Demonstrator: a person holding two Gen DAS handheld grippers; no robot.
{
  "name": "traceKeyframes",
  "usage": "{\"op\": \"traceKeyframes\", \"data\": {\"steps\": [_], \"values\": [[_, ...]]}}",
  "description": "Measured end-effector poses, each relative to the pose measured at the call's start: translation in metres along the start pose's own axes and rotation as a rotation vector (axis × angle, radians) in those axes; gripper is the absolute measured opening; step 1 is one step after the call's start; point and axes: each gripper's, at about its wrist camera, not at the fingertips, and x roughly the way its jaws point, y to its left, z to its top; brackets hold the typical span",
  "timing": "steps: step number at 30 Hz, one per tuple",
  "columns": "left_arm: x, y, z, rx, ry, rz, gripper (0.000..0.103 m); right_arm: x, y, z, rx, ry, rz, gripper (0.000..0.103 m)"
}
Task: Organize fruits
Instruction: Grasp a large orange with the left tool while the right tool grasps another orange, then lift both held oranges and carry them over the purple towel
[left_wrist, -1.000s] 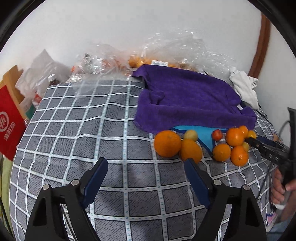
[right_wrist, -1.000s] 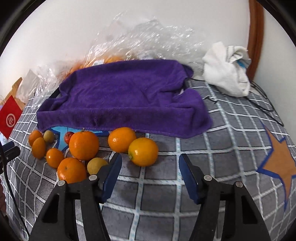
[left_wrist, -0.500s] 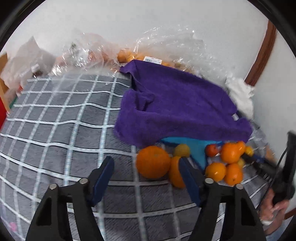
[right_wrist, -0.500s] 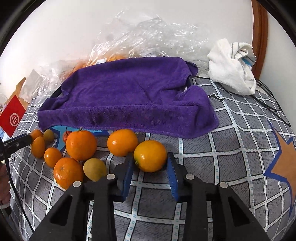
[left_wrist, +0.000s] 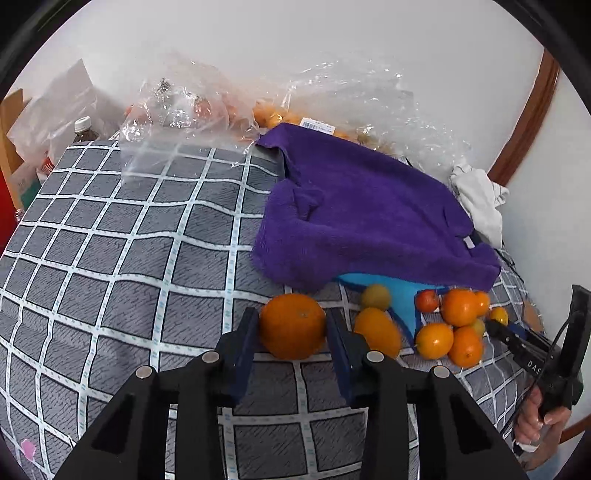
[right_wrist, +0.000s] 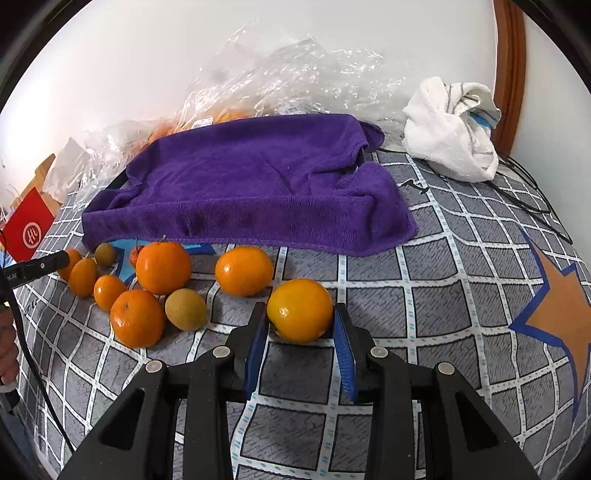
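Observation:
My left gripper (left_wrist: 291, 328) is shut on a large orange (left_wrist: 292, 325) that rests on the grey checked cloth (left_wrist: 129, 258). My right gripper (right_wrist: 300, 317) is shut on a yellow-orange citrus (right_wrist: 300, 310) on the same cloth. Several more oranges and small fruits lie in a loose group in front of the purple towel (right_wrist: 255, 177), among them a big orange (right_wrist: 163, 266), an oval one (right_wrist: 243, 271) and a greenish one (right_wrist: 185, 309). In the left wrist view the group (left_wrist: 448, 328) lies to the right, with the other gripper (left_wrist: 528, 354) beyond it.
Clear plastic bags (left_wrist: 177, 110) holding more fruit lie against the back wall. A crumpled white cloth (right_wrist: 450, 129) and black cables (right_wrist: 524, 192) sit at the back right. A red box (right_wrist: 27, 229) stands off the left edge. A bottle (left_wrist: 82, 129) stands at far left.
Both grippers moved forward and closed: the left onto the large orange, the right onto the yellow-orange citrus. The other fruits stayed put.

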Motion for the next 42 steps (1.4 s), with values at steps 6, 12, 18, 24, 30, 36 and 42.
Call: {"op": "traceKeyframes", "data": {"steps": [6,12,18,24,30,36,42], "values": [[0.007,-0.004,-0.002,0.031,0.021,0.008,0.045,0.002,0.0,0.0,-0.001,0.002,0.009,0.035],[0.012,-0.007,-0.006,0.06,0.001,0.043,0.045,0.006,0.005,0.002,-0.022,0.003,-0.005,0.036],[0.009,-0.003,-0.006,0.042,-0.007,0.024,0.038,0.001,0.004,0.0,-0.017,-0.009,0.012,0.035],[-0.006,-0.001,-0.002,0.014,-0.025,0.014,0.038,-0.014,0.003,0.005,-0.003,-0.023,0.012,0.035],[-0.028,-0.017,0.012,0.057,-0.059,0.001,0.038,-0.037,0.009,0.02,0.011,-0.068,0.025,0.035],[-0.048,-0.027,0.038,0.103,-0.094,-0.037,0.038,-0.061,0.016,0.043,0.052,-0.113,0.034,0.035],[-0.05,-0.032,0.059,0.171,-0.089,-0.068,0.038,-0.081,0.023,0.055,0.101,-0.146,-0.009,0.035]]}}
